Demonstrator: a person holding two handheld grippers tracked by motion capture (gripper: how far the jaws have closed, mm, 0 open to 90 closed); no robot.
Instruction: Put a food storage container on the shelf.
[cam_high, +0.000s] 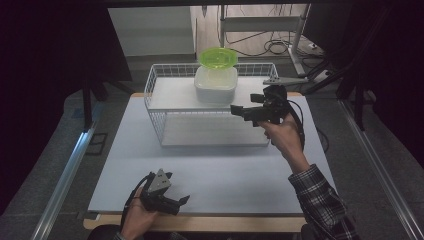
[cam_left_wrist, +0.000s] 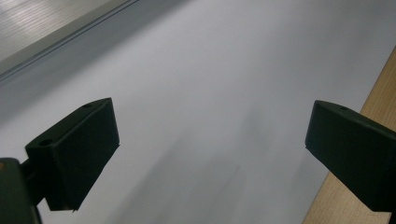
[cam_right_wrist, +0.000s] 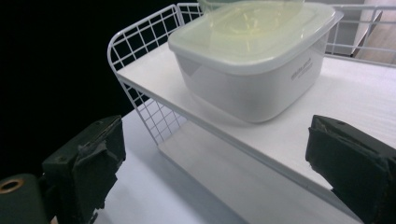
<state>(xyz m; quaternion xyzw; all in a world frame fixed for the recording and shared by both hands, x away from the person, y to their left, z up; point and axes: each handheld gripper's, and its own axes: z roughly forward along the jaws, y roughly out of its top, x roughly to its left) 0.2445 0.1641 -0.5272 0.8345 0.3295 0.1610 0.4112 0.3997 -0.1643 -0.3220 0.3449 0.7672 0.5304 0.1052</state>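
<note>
The right claw (cam_high: 239, 111) hangs with its jaws spread wide and nothing between them, level with the upper shelf of the wire rack (cam_high: 156, 80). Straight ahead of it, just beyond the fingertips, sits the white box (cam_right_wrist: 254, 60) on that shelf, with a green bowl (cam_high: 218, 56) resting on its lid. To take the box well, I would line the jaws up with its two side walls, slide in low under the lid's rim, and close gently — a tilt could tip the bowl off. The left claw (cam_high: 177, 202) lies far back near the table's (cam_high: 225, 170) front edge, jaws also wide apart, holding nothing.
</note>
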